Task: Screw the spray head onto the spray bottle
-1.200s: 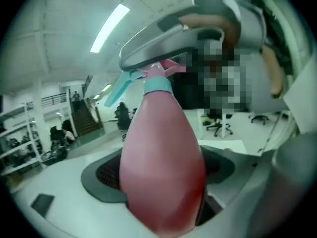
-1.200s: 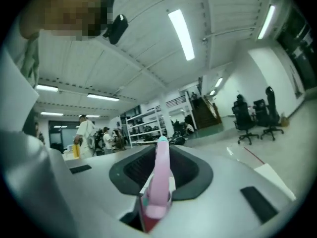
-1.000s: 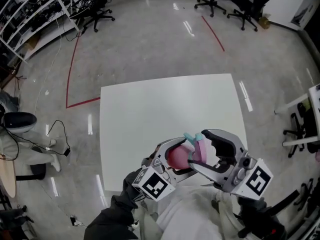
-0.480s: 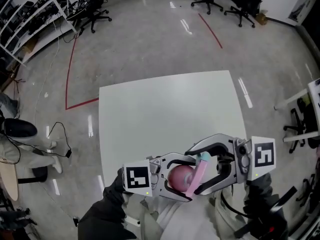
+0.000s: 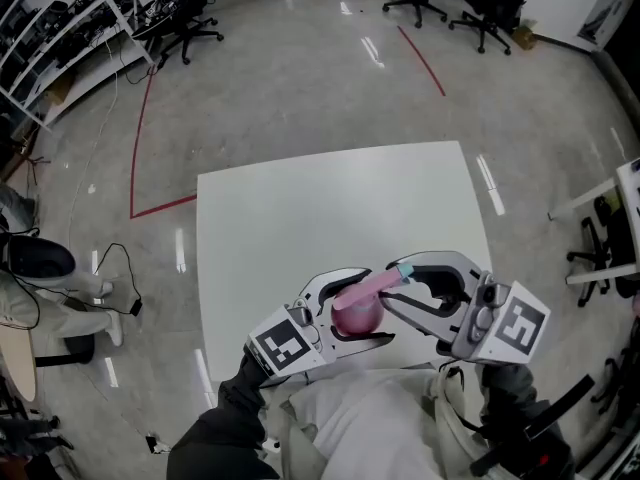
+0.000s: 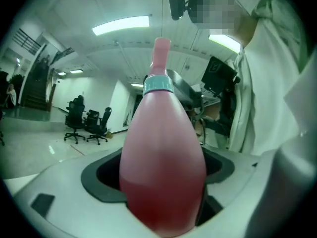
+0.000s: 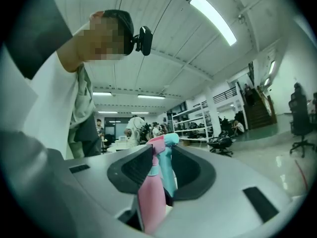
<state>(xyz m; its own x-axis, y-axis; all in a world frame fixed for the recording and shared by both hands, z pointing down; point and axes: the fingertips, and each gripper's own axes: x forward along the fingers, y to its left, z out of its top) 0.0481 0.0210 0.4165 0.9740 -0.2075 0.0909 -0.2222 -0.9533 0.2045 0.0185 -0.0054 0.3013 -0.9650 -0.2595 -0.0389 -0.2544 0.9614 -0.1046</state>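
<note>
1. Left gripper (image 5: 372, 308): its jaws are clamped on the wide body of the spray bottle (image 6: 162, 172), which fills the gap between both pads.
2. Bottle axis: the long axis runs along the left jaws. The base sits deep in the throat and the neck points out past the fingertips, straight at the opposing gripper. From the head view I read it as lying roughly level.
3. Just beyond the left fingertips, a teal collar (image 6: 158, 84) rings the neck, and the spray head (image 7: 151, 197) sits on top of it.
4. Right gripper (image 5: 395, 286): it faces the left one. Its jaws have just been closing and now pinch the spray head, with the pink stem against one pad and the teal part against the other.
5. Count: I see one bottle, one spray head and two grippers.
6. Below both grippers is one white table (image 5: 300, 218).
7. Farther out, a red tape line (image 5: 145, 128) crosses the floor and office chairs (image 5: 430, 3) stand beyond it.
</note>
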